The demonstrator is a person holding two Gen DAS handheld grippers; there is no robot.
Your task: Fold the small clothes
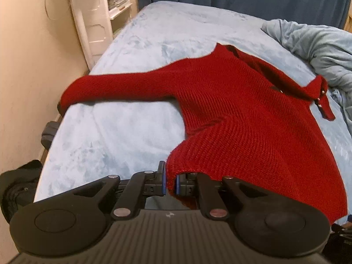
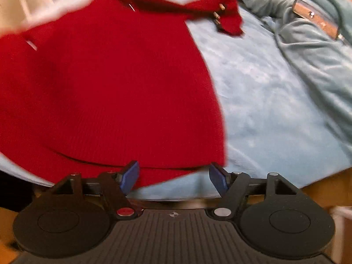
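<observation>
A red knitted sweater [image 1: 231, 101] lies spread on the pale blue bed [image 1: 123, 132]; one sleeve [image 1: 114, 88] stretches left to the bed's edge. My left gripper [image 1: 169, 183] is shut on the sweater's near hem corner, which is lifted off the sheet. In the right wrist view the same red sweater [image 2: 110, 83] fills the left half, blurred. My right gripper [image 2: 173, 176] stands open over the hem's near right corner, with the hem edge lying between its blue pads [image 2: 129, 177] and nothing pinched. A strap with metal snaps [image 2: 228, 19] lies at the far end.
A crumpled blue-grey duvet [image 1: 319, 52] is heaped at the bed's far right, with a brown wooden piece [image 2: 316, 21] showing among its folds. A white shelf unit [image 1: 103, 11] and a beige wall stand to the left. Dark items [image 1: 19, 187] lie on the floor beside the bed.
</observation>
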